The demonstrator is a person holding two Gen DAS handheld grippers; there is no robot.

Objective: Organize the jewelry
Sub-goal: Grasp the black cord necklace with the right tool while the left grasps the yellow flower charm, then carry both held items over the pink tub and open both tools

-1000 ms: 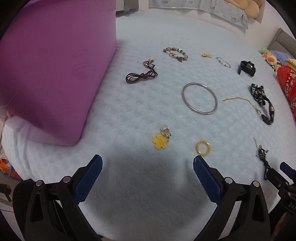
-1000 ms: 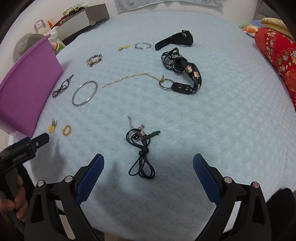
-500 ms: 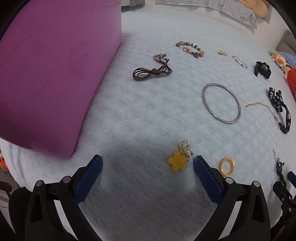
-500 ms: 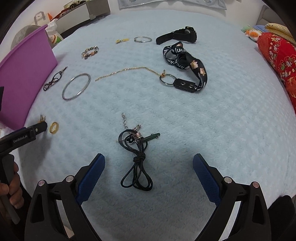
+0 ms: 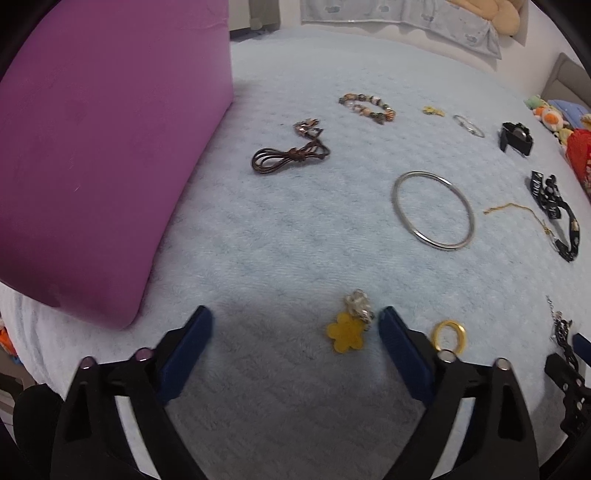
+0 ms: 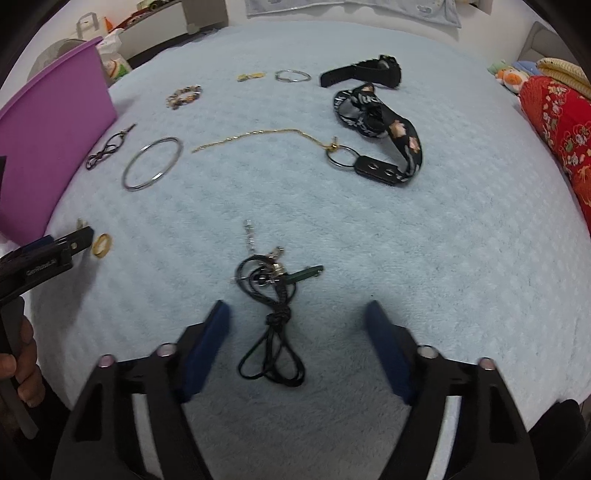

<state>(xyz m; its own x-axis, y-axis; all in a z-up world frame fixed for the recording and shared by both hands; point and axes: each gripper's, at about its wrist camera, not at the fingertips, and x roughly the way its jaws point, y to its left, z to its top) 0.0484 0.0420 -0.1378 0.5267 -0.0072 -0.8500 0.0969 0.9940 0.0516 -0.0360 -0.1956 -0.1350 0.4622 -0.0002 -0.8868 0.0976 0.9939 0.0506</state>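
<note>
Soft, even light — fisheye-bent edges, fingers [image 6: 207,347] perhaps motion-blurred.

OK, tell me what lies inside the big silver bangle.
Inside the silver bangle only the pale blue blanket shows; no other jewelry lies within its ring. What is beneath the blanket is covered.

Surface: pale blue quilted blanket [image 6: 461,258] spreads across both views, softly and evenly lit.
Twelve o'clock: a light blue patterned cloth [image 5: 406,18] hangs beyond the blanket's far edge, against a white wall [image 6: 495,14].
One o'clock: a tan plush toy [image 5: 491,11] sits above that cloth.
Two o'clock: a red floral cushion [image 6: 557,125] beside small stuffed toys [image 6: 508,75]; grey upholstered furniture [image 5: 563,79] behind.
Eleven o'clock: a grey low shelf [image 6: 166,26] and a white bag [image 6: 114,55].
</note>
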